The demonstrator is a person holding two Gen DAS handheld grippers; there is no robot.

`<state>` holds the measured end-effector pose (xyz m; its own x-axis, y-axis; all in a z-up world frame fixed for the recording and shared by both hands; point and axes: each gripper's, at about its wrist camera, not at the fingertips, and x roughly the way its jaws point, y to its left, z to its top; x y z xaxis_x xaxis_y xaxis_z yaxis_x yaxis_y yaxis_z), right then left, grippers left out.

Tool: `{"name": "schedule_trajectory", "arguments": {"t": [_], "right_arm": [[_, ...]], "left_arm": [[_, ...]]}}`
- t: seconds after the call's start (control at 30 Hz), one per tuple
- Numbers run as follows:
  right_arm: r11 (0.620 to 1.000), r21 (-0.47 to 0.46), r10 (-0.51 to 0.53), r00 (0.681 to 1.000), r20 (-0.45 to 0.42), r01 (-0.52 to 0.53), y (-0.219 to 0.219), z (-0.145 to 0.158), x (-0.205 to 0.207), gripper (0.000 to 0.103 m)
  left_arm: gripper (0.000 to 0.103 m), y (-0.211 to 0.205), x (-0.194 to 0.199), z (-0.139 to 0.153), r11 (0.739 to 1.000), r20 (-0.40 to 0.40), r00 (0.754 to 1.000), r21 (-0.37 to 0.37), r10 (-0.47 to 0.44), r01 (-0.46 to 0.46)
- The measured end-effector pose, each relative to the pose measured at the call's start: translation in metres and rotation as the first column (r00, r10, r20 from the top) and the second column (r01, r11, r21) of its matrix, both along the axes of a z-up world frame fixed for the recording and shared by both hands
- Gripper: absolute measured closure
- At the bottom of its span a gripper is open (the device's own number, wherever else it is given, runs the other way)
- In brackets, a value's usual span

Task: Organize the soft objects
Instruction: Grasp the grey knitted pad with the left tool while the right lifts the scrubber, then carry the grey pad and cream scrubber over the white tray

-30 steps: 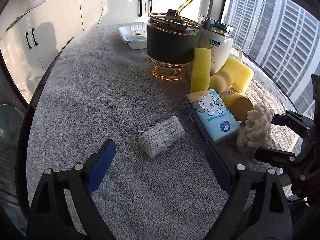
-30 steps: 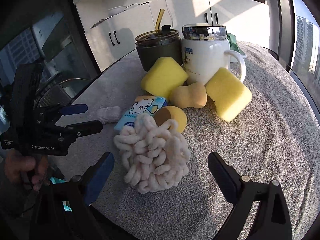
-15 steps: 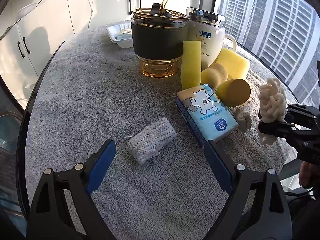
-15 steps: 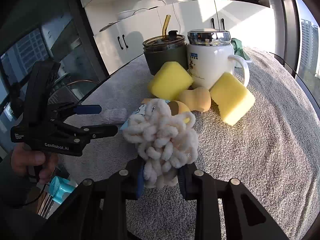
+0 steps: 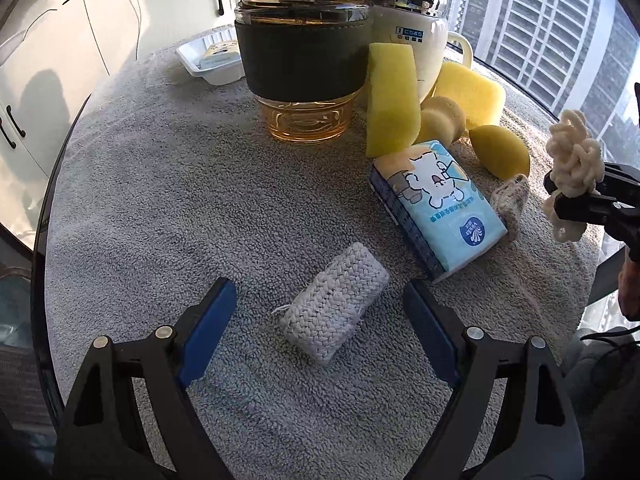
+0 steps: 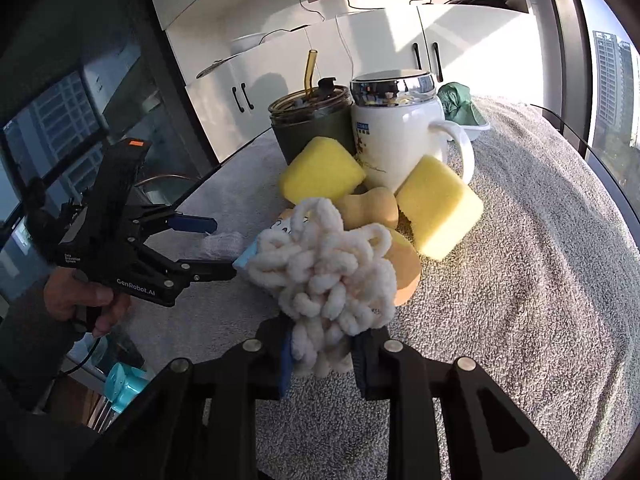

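My right gripper [image 6: 322, 356] is shut on a cream knotted yarn bundle [image 6: 324, 264] and holds it above the grey towel [image 6: 540, 280]; the bundle also shows at the right edge of the left wrist view [image 5: 572, 160]. My left gripper [image 5: 320, 320] is open and empty, its blue pads on either side of a grey woven roll [image 5: 336, 304] lying on the towel. A blue tissue pack [image 5: 436, 204], two yellow sponges [image 5: 392, 100] [image 5: 468, 92], a tan gourd-shaped sponge [image 5: 444, 116] and a yellow egg-shaped sponge [image 5: 500, 150] lie behind it.
An amber glass cup with a dark sleeve [image 5: 300, 56] and a white lidded mug [image 5: 408, 28] stand at the back. A white tray [image 5: 210, 60] sits far left of them. A small beige knit piece [image 5: 510, 200] lies by the tissue pack. The table edge runs close on the right.
My right gripper closed on the yarn bundle and lifted it off the towel. My left gripper moved forward, so the woven roll now lies between its open fingers.
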<state>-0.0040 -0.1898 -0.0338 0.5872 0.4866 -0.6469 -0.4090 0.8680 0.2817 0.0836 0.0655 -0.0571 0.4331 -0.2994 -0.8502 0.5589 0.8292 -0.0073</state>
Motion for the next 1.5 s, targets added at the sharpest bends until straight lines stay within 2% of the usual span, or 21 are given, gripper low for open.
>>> {"name": "schedule_trajectory", "arguments": {"t": [0.03, 0.17, 0.23, 0.27, 0.33, 0.37, 0.43, 0.57, 0.77, 1.03, 1.13, 1.27, 1.5], "right_arm": [[1.0, 0.002, -0.007, 1.0, 0.0, 0.007, -0.002, 0.0, 0.001, 0.077], [1.0, 0.014, -0.028, 1.0, -0.003, 0.028, -0.01, 0.002, 0.002, 0.076], [0.999, 0.015, -0.034, 0.999, -0.002, 0.034, -0.011, 0.003, 0.003, 0.076], [0.999, 0.016, -0.036, 0.999, -0.003, 0.036, -0.011, 0.004, 0.004, 0.076], [0.999, 0.018, -0.039, 0.999, -0.001, 0.039, -0.012, 0.004, 0.004, 0.075], [0.999, 0.018, -0.039, 0.999, 0.001, 0.039, -0.012, 0.005, 0.004, 0.075], [0.999, 0.018, -0.039, 0.999, 0.004, 0.039, -0.011, 0.006, 0.003, 0.075], [0.999, 0.019, -0.043, 0.999, 0.007, 0.043, -0.012, 0.005, 0.003, 0.075], [0.999, 0.006, -0.039, 0.999, 0.015, 0.039, -0.009, 0.005, 0.001, 0.075], [0.998, -0.021, -0.054, 0.998, 0.036, 0.055, -0.006, 0.01, -0.003, 0.075], [0.997, -0.028, -0.071, 0.996, 0.046, 0.073, -0.009, 0.015, -0.004, 0.075], [0.993, -0.046, -0.103, 0.993, 0.057, 0.106, -0.021, 0.021, 0.0, 0.075], [0.978, -0.076, -0.187, 0.977, 0.104, 0.195, -0.068, 0.048, 0.029, 0.075]], "left_arm": [[0.027, 0.002, 0.001, 0.001, 1.0, 0.004, 1.0, -0.012, -0.004, 0.004], [0.054, 0.005, 0.005, 0.005, 1.0, 0.014, 1.0, -0.014, -0.025, 0.026], [0.057, 0.004, 0.004, 0.005, 0.999, 0.026, 0.999, 0.005, -0.039, 0.039], [0.065, 0.003, 0.001, 0.006, 0.999, 0.033, 0.999, 0.01, -0.044, 0.043], [0.075, 0.0, -0.003, 0.008, 0.998, 0.062, 0.997, 0.049, -0.047, 0.044], [0.076, -0.002, -0.005, 0.009, 0.996, 0.079, 0.996, 0.075, -0.046, 0.041], [0.077, -0.002, -0.009, 0.012, 0.995, 0.102, 0.994, 0.097, -0.044, 0.034], [0.078, 0.005, -0.01, 0.016, 0.998, 0.115, 0.993, 0.066, 0.011, -0.018], [0.078, 0.02, -0.017, 0.015, 0.991, 0.095, 0.987, -0.001, 0.132, -0.132], [0.078, 0.028, -0.031, 0.026, 0.935, 0.073, 0.937, -0.127, 0.341, -0.331], [0.078, 0.02, -0.035, 0.038, 0.93, 0.097, 0.93, -0.139, 0.355, -0.341], [0.078, 0.011, -0.03, 0.056, 0.936, 0.137, 0.93, -0.138, 0.342, -0.324], [0.078, 0.025, 0.011, 0.096, 0.923, 0.184, 0.91, -0.181, 0.372, -0.34]]}}
